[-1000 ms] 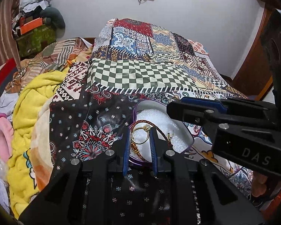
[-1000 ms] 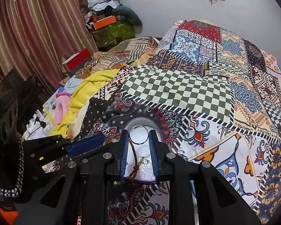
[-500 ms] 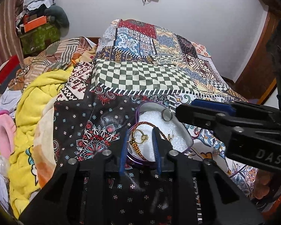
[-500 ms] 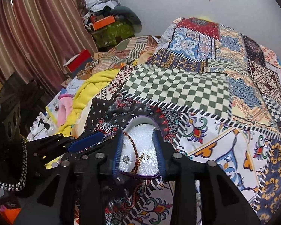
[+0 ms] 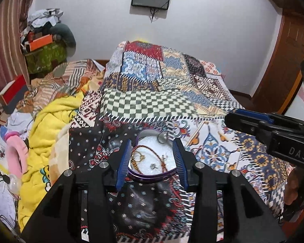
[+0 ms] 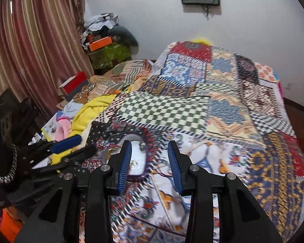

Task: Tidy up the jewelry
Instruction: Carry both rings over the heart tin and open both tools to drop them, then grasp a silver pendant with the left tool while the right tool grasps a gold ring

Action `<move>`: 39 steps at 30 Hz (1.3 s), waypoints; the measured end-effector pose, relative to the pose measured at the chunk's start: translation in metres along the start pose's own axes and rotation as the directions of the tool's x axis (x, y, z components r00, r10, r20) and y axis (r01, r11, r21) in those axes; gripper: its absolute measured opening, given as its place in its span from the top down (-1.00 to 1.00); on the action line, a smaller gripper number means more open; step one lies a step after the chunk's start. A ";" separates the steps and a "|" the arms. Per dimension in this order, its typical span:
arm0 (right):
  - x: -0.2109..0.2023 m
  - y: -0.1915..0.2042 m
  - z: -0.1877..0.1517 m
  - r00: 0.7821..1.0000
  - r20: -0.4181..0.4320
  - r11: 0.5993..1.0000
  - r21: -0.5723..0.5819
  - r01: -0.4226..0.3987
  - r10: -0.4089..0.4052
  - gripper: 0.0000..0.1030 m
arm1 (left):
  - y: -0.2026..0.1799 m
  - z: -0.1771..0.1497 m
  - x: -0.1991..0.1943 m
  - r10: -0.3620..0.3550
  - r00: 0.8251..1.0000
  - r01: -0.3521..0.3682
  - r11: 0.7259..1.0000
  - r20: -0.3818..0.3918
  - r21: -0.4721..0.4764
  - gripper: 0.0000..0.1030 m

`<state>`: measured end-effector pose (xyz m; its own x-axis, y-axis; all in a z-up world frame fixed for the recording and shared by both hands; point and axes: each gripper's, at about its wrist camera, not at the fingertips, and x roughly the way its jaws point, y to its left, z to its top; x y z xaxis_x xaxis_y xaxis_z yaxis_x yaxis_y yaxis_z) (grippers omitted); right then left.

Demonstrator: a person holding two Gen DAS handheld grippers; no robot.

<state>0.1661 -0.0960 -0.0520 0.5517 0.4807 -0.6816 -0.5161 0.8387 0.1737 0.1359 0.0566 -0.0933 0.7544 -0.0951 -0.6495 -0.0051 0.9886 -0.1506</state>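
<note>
Left wrist view: my left gripper is spread wide with nothing in it, hanging right over the purple-rimmed jewelry tray sitting on the patchwork bedspread. Inside the tray on the white padding I can see a braided brown bracelet, a gold ring, a silver ring near the far rim, and a small stud. My right gripper is spread open too, empty, sitting off to the right of the tray over the bedspread; that view's blurry. Yellow blanket is bunched up on the left.
</note>
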 end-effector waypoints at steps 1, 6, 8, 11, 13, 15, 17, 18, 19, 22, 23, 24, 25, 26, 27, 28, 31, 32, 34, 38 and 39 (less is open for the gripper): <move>-0.006 -0.003 -0.001 1.000 0.007 1.000 0.002 0.015 -0.015 0.35 | -0.004 0.001 -0.004 -0.002 1.000 0.002 1.000 0.005 0.004 0.18; -0.029 -0.021 -0.009 0.997 0.026 0.997 0.020 0.074 -0.074 0.35 | -0.022 0.002 -0.016 -0.024 1.000 0.024 0.999 0.018 0.027 0.16; -0.036 -0.029 -0.013 0.995 0.026 0.994 0.030 0.100 -0.101 0.35 | -0.031 0.001 -0.018 -0.032 0.999 0.031 0.999 0.018 0.044 0.10; -0.043 -0.041 -0.022 0.991 0.017 0.990 0.044 0.131 -0.131 0.35 | -0.044 -0.002 -0.015 -0.040 0.999 0.040 0.997 0.001 0.066 0.08; -0.045 -0.051 -0.027 0.988 0.001 0.987 0.056 0.151 -0.152 0.35 | -0.051 -0.005 -0.012 -0.049 0.999 0.051 0.996 -0.016 0.075 0.08; -0.045 -0.059 -0.035 0.985 -0.021 0.983 0.066 0.173 -0.172 0.35 | -0.059 -0.010 -0.003 -0.066 0.997 0.069 0.994 -0.047 0.080 0.08; -0.043 -0.067 -0.042 0.981 -0.043 0.979 0.072 0.190 -0.188 0.35 | -0.065 -0.015 0.003 -0.080 0.994 0.086 0.993 -0.074 0.082 0.08; -0.043 -0.070 -0.046 0.980 -0.053 0.977 0.075 0.198 -0.194 0.35 | -0.068 -0.018 0.007 -0.085 0.992 0.093 0.992 -0.089 0.083 0.08; -0.042 -0.074 -0.050 0.978 -0.064 0.976 0.079 0.203 -0.199 0.35 | -0.072 -0.021 0.012 -0.091 0.990 0.100 0.991 -0.105 0.085 0.08; -0.042 -0.084 -0.061 0.975 -0.093 0.973 0.093 0.211 -0.203 0.35 | -0.084 -0.030 0.028 -0.106 0.982 0.122 0.988 -0.154 0.098 0.08; -0.040 -0.087 -0.064 0.974 -0.104 0.973 0.097 0.211 -0.201 0.35 | -0.087 -0.033 0.033 -0.111 0.980 0.129 0.986 -0.168 0.101 0.08; -0.040 -0.089 -0.068 0.973 -0.114 0.972 0.099 0.211 -0.200 0.35 | -0.091 -0.035 0.038 -0.115 0.977 0.135 0.985 -0.181 0.103 0.08; -0.038 -0.091 -0.071 0.972 -0.122 0.972 0.100 0.211 -0.199 0.35 | -0.093 -0.036 0.042 -0.119 0.975 0.140 0.985 -0.190 0.103 0.08; -0.037 -0.092 -0.074 0.972 -0.129 0.972 0.099 0.211 -0.198 0.35 | -0.097 -0.039 0.048 -0.126 0.971 0.149 0.983 -0.205 0.103 0.08; -0.035 -0.093 -0.076 0.971 -0.137 0.973 0.097 0.210 -0.196 0.35 | -0.099 -0.041 0.052 -0.131 0.968 0.156 0.982 -0.216 0.103 0.08; -0.033 -0.093 -0.077 0.971 -0.143 0.973 0.096 0.209 -0.194 0.35 | -0.102 -0.044 0.058 -0.134 0.964 0.162 0.981 -0.230 0.106 0.08; -0.027 -0.096 -0.082 0.969 -0.162 0.975 0.095 0.202 -0.185 0.35 | -0.107 -0.049 0.072 -0.137 0.957 0.170 0.979 -0.258 0.113 0.08; -0.024 -0.097 -0.083 0.969 -0.168 0.975 0.097 0.199 -0.181 0.35 | -0.108 -0.050 0.075 -0.138 0.954 0.173 0.978 -0.266 0.113 0.08; -0.020 -0.099 -0.085 0.969 -0.178 0.976 0.103 0.193 -0.173 0.35 | -0.110 -0.052 0.083 -0.138 0.950 0.176 0.978 -0.280 0.112 0.08; -0.013 -0.101 -0.087 0.968 -0.189 0.977 0.103 0.184 -0.163 0.35 | -0.109 -0.055 0.099 -0.147 0.940 0.187 0.977 -0.308 0.103 0.24; -0.011 -0.100 -0.088 0.968 -0.192 0.978 0.099 0.182 -0.161 0.35 | -0.109 -0.055 0.101 -0.150 0.937 0.190 0.977 -0.314 0.100 0.31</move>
<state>0.1543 -0.2081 -0.1242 0.4910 0.2814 -0.8245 -0.3393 0.9334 0.1165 0.1767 -0.0676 -0.1839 0.5015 -0.2746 -0.8204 0.2044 0.9591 -0.1960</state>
